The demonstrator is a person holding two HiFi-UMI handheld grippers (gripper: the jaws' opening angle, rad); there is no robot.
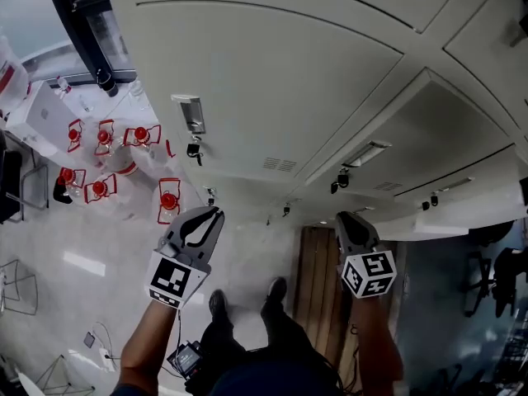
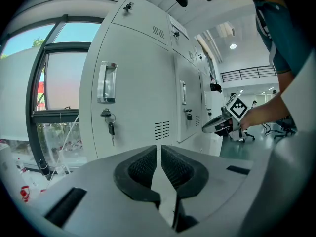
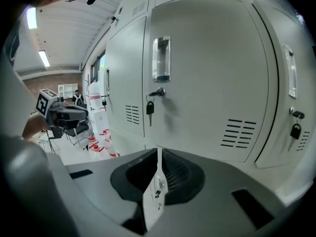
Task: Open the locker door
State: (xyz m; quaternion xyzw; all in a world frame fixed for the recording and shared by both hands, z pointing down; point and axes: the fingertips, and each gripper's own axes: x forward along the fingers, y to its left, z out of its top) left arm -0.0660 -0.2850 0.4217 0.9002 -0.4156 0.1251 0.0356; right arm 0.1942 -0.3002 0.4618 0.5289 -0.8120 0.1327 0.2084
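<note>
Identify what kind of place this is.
Probably a locker area in an office or lab building: a bank of grey metal lockers, keys hanging in their locks, and a large window beside them.

No legible text, label or number

Overhead head view; gripper views seemingly near lockers [image 1: 272, 81].

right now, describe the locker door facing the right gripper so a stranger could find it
On the wall of pale grey lockers, take the large door straight ahead of the right gripper. A key hangs from the lock under its recessed handle; the door to its right has a padlock instead.
</note>
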